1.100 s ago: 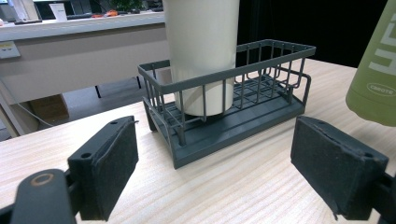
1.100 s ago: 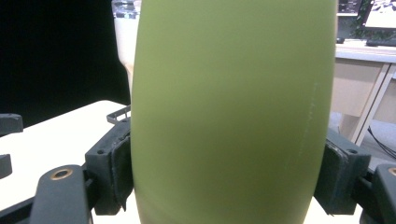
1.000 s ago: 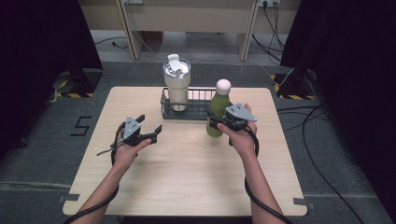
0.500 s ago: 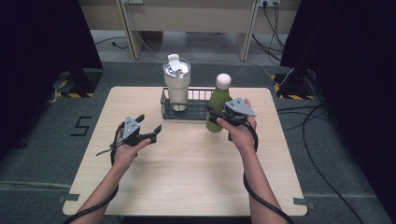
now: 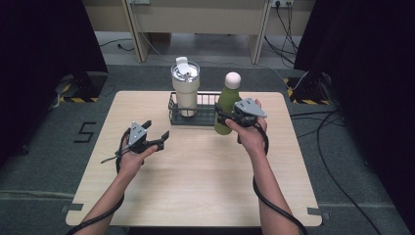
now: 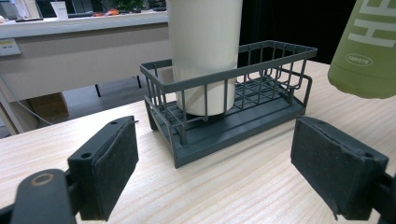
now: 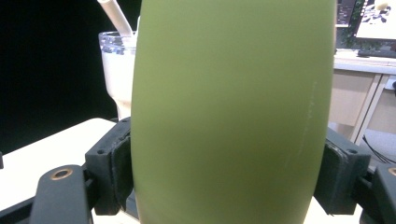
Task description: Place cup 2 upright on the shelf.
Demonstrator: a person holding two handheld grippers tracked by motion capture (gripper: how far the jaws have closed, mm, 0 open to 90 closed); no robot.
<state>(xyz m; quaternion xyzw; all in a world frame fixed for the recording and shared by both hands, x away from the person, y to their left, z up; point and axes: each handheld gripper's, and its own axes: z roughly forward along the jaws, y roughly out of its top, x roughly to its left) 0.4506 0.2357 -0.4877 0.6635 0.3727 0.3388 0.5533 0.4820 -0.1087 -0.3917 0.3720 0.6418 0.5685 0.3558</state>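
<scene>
A green bottle with a pale round cap hangs a little above the table, just right of a dark wire basket. My right gripper is shut on the bottle's body; in the right gripper view both pads press its green sides. A white tumbler with a lid and straw stands in the basket's left half. My left gripper hovers over the table's left part, open with nothing between its fingers. In the left gripper view it faces the basket, the tumbler and the bottle's bottom.
The light wooden table has bare surface in front of the basket and on both sides. Desk legs and cables lie on the floor beyond the far edge, with dark curtains at both sides.
The right gripper has raised the green bottle off the table and brought it slightly closer to the basket. The left gripper has stayed in place.
</scene>
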